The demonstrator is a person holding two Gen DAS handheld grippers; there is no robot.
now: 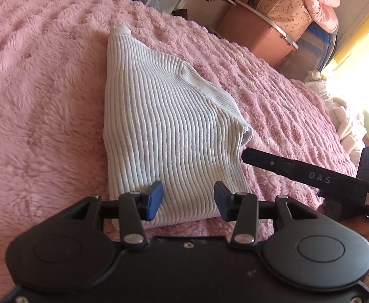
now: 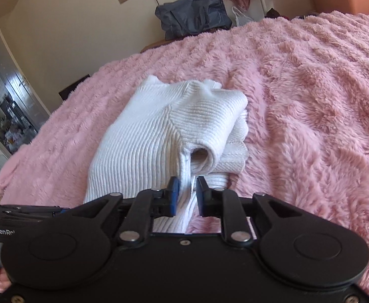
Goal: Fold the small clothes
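A white ribbed knit sweater [image 1: 164, 126] lies partly folded on the pink fluffy bedspread [image 1: 38, 88]. My left gripper [image 1: 188, 198] is open just above the sweater's near edge, holding nothing. My right gripper [image 2: 186, 194] has its jaws narrowly apart around a fold of the sweater [image 2: 159, 136] near the sleeve opening; whether they pinch the cloth is unclear. The right gripper also shows from the side in the left wrist view [image 1: 246, 155], its tip touching the sweater's right edge. The left gripper shows at the left edge of the right wrist view [image 2: 20, 210].
A dark blue bag [image 2: 193, 14] sits beyond the far edge of the bed by the wall. A brown storage box [image 1: 257, 34] and a patterned bedding bag [image 1: 283, 6] stand beside the bed. White and pale cloth items [image 1: 346, 123] lie near the bright window side.
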